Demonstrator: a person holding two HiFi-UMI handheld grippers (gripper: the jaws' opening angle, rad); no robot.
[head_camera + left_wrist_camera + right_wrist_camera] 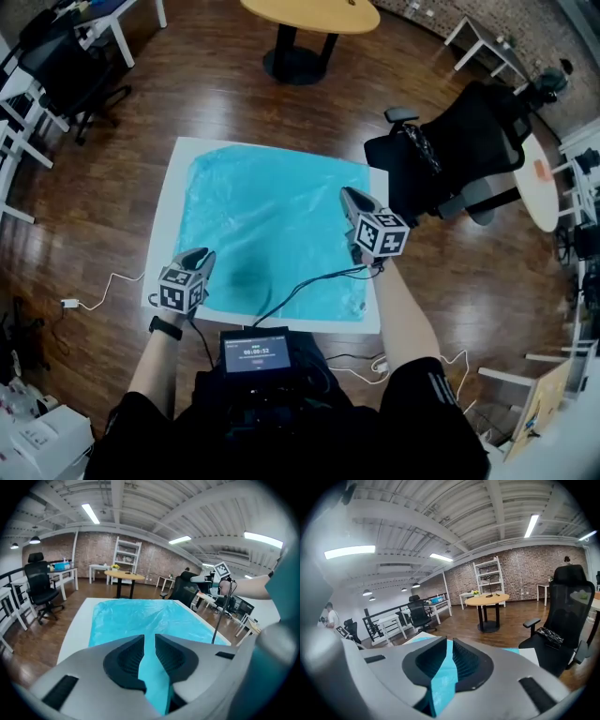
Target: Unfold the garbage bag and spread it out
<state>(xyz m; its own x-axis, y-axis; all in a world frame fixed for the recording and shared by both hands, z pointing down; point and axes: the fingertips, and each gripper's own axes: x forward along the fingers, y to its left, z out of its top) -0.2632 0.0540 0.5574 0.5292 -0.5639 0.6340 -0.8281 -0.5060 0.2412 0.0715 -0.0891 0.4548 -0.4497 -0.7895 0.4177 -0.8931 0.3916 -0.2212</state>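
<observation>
While the bag (272,220) looks mostly unfolded, lying across the surface (171,225) ahead of and between the two grippers, it is not yet released. The left gripper (199,261) and right gripper (349,199) each clamp its blue film. What likely remains is smoothing the wrinkles and letting go.

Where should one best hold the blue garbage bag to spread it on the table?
Probably the near edge, one end per gripper, coming from the person's side: the garbage bag lies as flat thin film on the table, that edge closest. The left gripper and right gripper each pinch film.
</observation>
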